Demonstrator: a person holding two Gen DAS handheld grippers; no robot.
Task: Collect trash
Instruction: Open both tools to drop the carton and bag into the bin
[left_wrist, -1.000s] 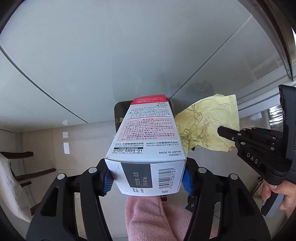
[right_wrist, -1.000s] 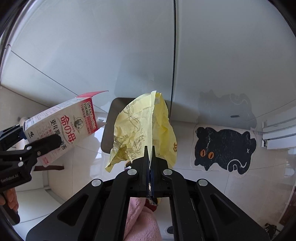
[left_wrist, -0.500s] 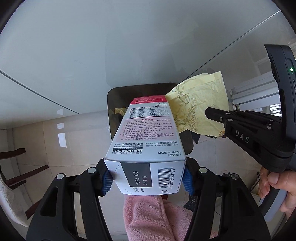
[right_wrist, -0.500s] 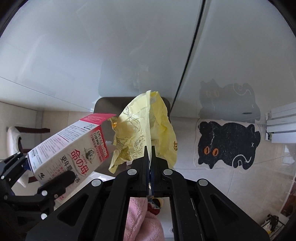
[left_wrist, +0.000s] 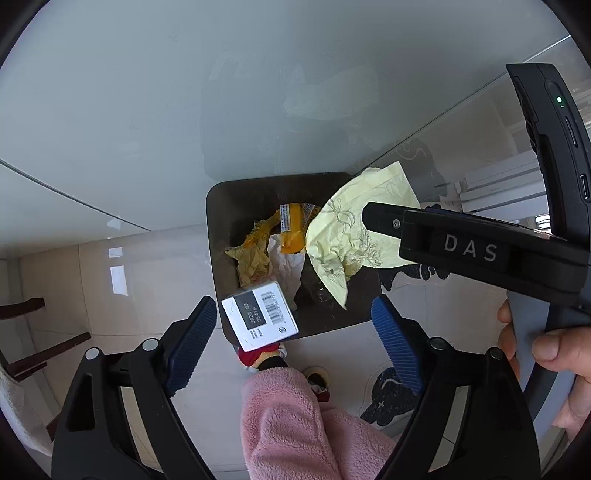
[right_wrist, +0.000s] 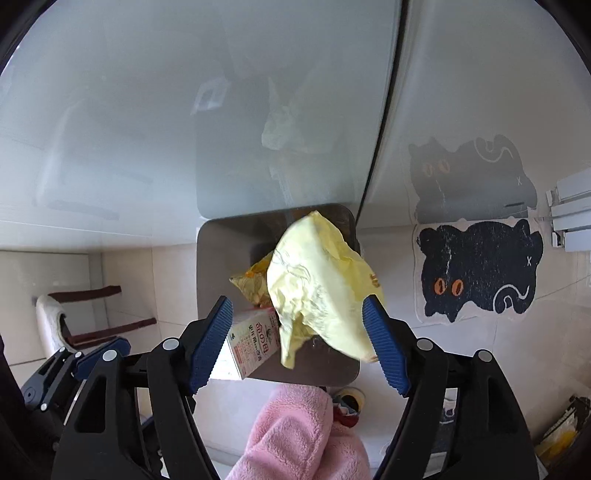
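Left gripper (left_wrist: 293, 325) and right gripper (right_wrist: 297, 341) both spread wide, holding nothing. Medicine carton (left_wrist: 260, 319) at dark bin's (left_wrist: 221, 206) near-left rim; crumpled yellow paper (right_wrist: 317, 284) over the bin opening.

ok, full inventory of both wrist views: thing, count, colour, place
trash bin: 1, dark, on floor below both grippers
white carton: 1, white with barcode, at bin's near rim, ungripped
yellow paper: 1, pale yellow, crumpled, over bin, ungripped
orange wrappers: several, inside bin
white tissue: 1, inside bin
cat mat: 1, black, floor right of bin
pink sleeve: 1, pink, bottom centre
left gripper: 1, black, blue pads, open
right gripper: 1, black, blue pads, open
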